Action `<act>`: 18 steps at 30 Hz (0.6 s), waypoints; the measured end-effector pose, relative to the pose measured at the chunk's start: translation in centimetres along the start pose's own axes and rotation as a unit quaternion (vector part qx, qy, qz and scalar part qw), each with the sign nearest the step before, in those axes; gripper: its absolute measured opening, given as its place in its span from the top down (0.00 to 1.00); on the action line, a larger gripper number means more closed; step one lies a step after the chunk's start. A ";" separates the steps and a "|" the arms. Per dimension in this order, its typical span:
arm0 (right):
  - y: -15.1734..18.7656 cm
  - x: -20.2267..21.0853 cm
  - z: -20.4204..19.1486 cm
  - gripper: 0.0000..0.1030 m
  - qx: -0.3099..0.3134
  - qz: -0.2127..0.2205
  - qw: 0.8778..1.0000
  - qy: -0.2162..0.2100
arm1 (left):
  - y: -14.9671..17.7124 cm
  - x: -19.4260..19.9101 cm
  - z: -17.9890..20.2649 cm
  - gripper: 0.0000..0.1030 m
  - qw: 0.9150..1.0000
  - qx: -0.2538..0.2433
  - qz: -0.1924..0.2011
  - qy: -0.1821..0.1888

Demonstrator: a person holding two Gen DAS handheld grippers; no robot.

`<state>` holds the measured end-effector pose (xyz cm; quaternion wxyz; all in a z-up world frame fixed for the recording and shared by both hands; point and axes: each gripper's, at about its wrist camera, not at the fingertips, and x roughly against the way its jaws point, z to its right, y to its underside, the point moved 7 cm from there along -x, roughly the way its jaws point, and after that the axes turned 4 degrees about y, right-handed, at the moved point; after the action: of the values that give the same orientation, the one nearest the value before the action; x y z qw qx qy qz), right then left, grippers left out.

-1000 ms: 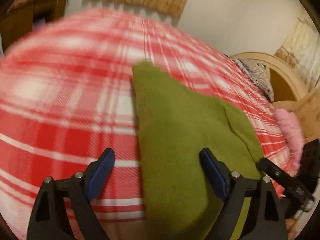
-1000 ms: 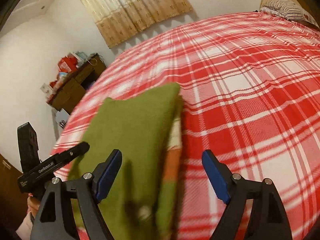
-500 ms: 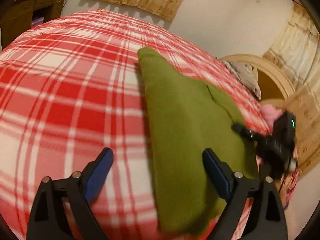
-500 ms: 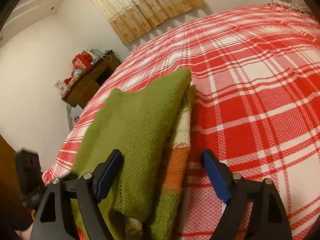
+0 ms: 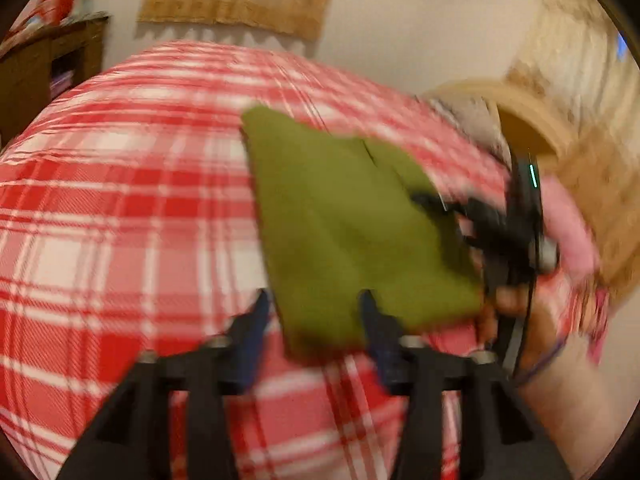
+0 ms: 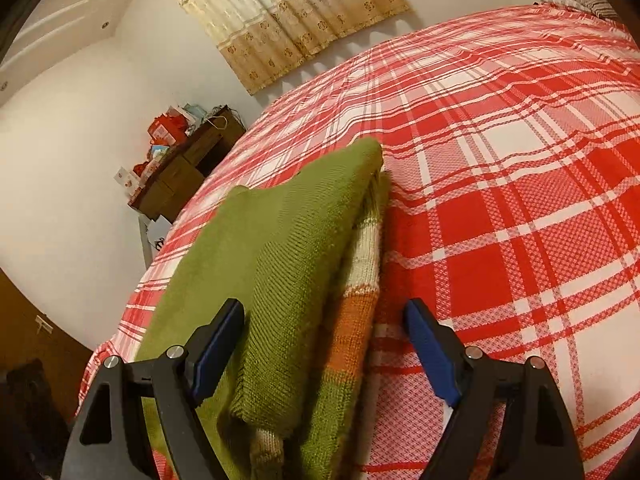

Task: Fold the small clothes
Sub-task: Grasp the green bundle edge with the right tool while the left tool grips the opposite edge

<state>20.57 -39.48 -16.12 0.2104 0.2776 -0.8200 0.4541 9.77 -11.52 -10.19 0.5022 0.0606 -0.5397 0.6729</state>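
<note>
Green knit sweater (image 6: 280, 264) lying folded on the red-and-white plaid bedspread (image 6: 500, 200), near the bed's left edge in the right wrist view, its orange and cream striped layer peeking out along the right side of the fold. Right gripper (image 6: 324, 344) sits low over the near end of it, jaws spread wide, the left blue pad above the green knit and the right one over bare plaid just beside the striped edge. Nothing pinched there.

Over in the left wrist view it's all blur. Left gripper (image 5: 312, 320) has its jaws at a middling gap around the near corner of the sweater (image 5: 344, 220); whether the pads actually grip the cloth, I can't tell. The right gripper's black body (image 5: 500, 232) shows at the sweater's right edge.

Far off, patterned curtains (image 6: 280, 20) hang on the wall, and a dark wooden cabinet (image 6: 180, 176) stands cluttered at the left.
</note>
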 end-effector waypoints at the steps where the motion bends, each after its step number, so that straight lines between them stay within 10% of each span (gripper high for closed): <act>1: 0.0 0.1 0.0 0.20 -0.001 0.002 1.000 -0.003 | -1.7 0.0 -0.9 0.08 1.000 0.014 0.023 -0.001; 5: 0.0 -0.1 -0.3 0.20 0.003 -0.002 1.000 -0.007 | -6.7 -3.4 -2.5 0.06 0.999 0.034 0.030 0.020; 7: 0.0 -0.3 -0.6 0.20 0.010 -0.006 1.000 -0.007 | -8.4 -6.7 -2.9 0.22 0.999 0.027 0.006 0.024; 12: 0.0 -0.9 -1.3 0.20 0.031 -0.016 0.999 -0.006 | -7.2 -12.1 -4.2 0.24 0.991 0.099 -0.052 0.073; 18: -0.8 -2.7 -1.6 0.18 0.039 -0.040 0.998 -0.002 | -6.1 -11.7 -1.6 0.24 0.996 0.025 -0.049 0.074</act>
<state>23.26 -37.74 -16.44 0.2154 0.3194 -0.7902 0.4766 20.75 -17.93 -14.06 0.5714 0.0494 -0.4805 0.6635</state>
